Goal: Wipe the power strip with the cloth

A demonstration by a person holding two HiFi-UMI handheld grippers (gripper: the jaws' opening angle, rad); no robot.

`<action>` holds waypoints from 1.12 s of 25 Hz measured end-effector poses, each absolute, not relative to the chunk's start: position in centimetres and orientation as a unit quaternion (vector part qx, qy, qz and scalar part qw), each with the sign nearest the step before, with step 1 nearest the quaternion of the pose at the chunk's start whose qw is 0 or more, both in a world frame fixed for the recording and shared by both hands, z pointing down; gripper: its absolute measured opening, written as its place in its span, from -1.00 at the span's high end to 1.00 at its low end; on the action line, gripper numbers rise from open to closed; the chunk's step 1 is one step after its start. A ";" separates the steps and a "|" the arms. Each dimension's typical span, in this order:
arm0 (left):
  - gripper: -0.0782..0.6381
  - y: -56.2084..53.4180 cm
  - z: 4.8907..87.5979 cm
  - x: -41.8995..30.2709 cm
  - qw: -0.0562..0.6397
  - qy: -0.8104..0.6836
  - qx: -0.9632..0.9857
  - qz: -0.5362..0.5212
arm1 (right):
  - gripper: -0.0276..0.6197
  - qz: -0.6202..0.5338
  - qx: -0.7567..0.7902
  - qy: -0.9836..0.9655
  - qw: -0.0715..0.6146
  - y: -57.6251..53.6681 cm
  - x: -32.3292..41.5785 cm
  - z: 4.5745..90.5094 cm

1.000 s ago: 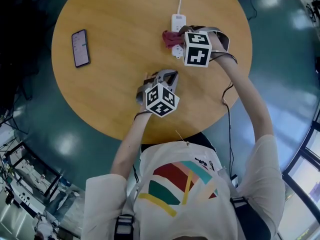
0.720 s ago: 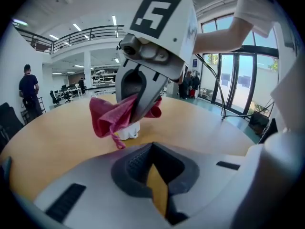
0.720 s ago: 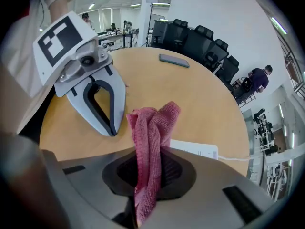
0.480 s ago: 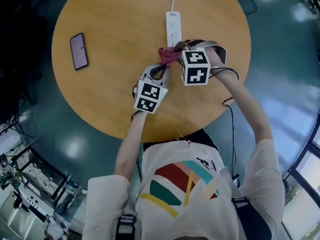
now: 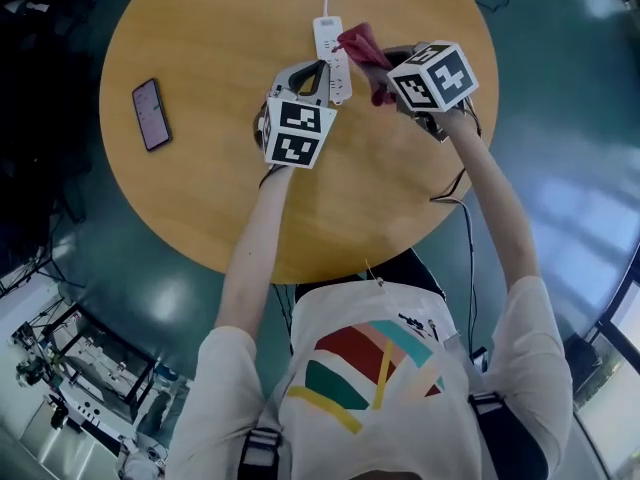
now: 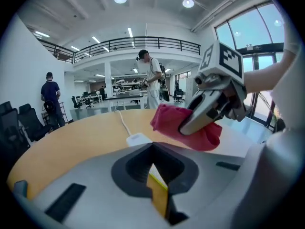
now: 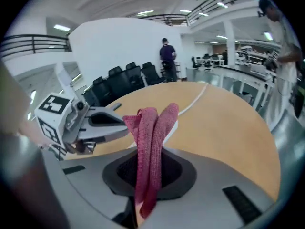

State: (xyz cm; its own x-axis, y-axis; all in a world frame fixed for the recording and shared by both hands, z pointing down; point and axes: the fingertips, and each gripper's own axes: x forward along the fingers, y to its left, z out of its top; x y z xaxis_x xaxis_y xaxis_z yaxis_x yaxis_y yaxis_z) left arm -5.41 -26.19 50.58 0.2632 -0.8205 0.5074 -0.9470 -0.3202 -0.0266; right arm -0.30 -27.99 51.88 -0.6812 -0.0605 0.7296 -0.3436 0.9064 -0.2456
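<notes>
No word, brand or number could be read anywhere. Only black-and-white square marker patterns, not lettering, were seen on the left gripper's cube (image 5: 293,133) and the right gripper's cube (image 5: 432,76). What was shown on the phone (image 5: 150,114) on the desk (image 5: 220,198) and the small print on the shirt (image 5: 405,322) could not be made out.

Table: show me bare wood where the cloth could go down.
Free: the wide wood between the phone and the left hand-held gripper, and the table along its near edge. Crowded: the far side, where power strip, cloth and right hand-held gripper bunch.
</notes>
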 end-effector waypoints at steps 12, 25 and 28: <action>0.70 -29.6 54.7 -3.7 0.170 -0.534 0.777 0.287 | 0.79 0.409 0.226 -0.836 0.288 -37.5 -2.6 54.5; 0.70 -29.4 54.6 -2.9 0.171 -0.524 0.778 0.302 | 0.80 0.474 0.174 -0.811 0.295 -35.0 -3.0 56.3; 0.70 -29.5 54.8 -3.3 0.167 -0.518 0.782 0.302 | 0.80 0.455 0.152 -0.816 0.321 -32.8 -2.7 56.5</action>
State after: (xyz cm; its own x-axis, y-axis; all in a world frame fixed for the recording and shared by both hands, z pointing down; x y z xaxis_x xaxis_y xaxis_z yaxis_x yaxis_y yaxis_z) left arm -3.32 -29.54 54.78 0.2801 -0.7108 0.6452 -0.9120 -0.4069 -0.0522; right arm -2.74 -32.76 56.50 -0.7472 0.0437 0.6632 -0.5411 0.5393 -0.6453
